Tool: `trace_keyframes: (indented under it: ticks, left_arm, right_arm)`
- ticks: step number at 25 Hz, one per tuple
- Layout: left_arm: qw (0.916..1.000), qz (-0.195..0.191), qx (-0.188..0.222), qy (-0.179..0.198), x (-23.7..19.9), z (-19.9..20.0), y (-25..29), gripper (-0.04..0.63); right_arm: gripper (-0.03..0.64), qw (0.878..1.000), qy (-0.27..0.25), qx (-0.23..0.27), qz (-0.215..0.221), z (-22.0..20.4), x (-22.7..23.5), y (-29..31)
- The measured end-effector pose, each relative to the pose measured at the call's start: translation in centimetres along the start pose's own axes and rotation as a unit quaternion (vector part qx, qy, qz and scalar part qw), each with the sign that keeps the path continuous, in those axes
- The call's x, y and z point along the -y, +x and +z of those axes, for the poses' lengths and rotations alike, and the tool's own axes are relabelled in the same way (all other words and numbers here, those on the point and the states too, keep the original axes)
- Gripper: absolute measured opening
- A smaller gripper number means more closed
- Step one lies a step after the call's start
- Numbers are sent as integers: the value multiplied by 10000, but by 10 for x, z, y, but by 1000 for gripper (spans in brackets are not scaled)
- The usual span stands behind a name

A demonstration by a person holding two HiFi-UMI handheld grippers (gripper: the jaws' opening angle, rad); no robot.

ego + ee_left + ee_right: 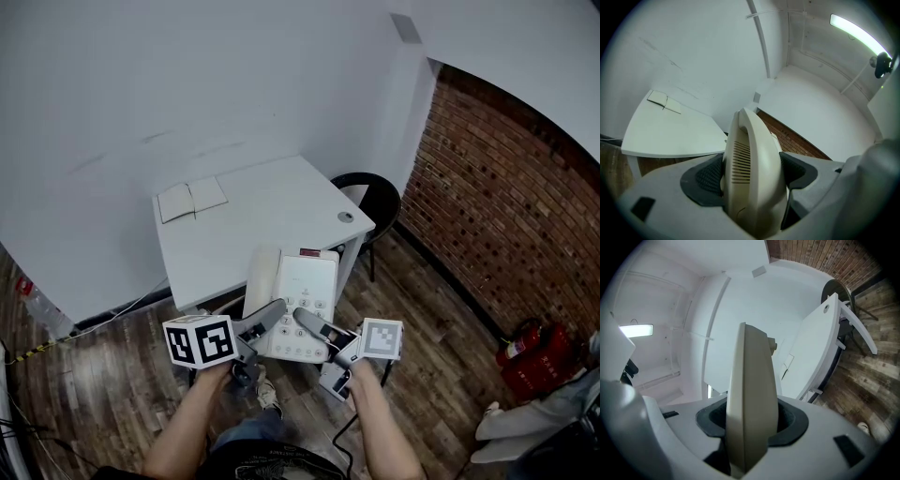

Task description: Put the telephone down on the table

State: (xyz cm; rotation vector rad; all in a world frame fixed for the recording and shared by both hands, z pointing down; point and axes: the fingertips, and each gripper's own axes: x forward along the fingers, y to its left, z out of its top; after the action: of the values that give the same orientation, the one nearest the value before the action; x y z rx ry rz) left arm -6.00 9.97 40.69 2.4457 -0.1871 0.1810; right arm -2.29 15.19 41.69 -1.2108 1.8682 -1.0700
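Cream plastic desk telephone (302, 298) held aloft at the white rectangular counter's (253, 220) front edge, clamped by left tool (267, 322) and right tool (311, 324); uneven lowering might tilt it, dislodging the handset (262, 279) or clipping the counter's rim.

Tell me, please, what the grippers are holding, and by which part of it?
Both are shut on the telephone: the left gripper clamps the near end of its handset, the right gripper the base at its near edge.
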Motion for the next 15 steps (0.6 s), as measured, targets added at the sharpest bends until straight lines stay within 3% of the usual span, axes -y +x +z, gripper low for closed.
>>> trace_keyframes:
  ticks: [15]
  left_arm:
    - [9993, 135, -46, -348, -117, 102, 129, 379]
  right_arm:
    - [183, 9991, 327, -212, -194, 137, 98, 112]
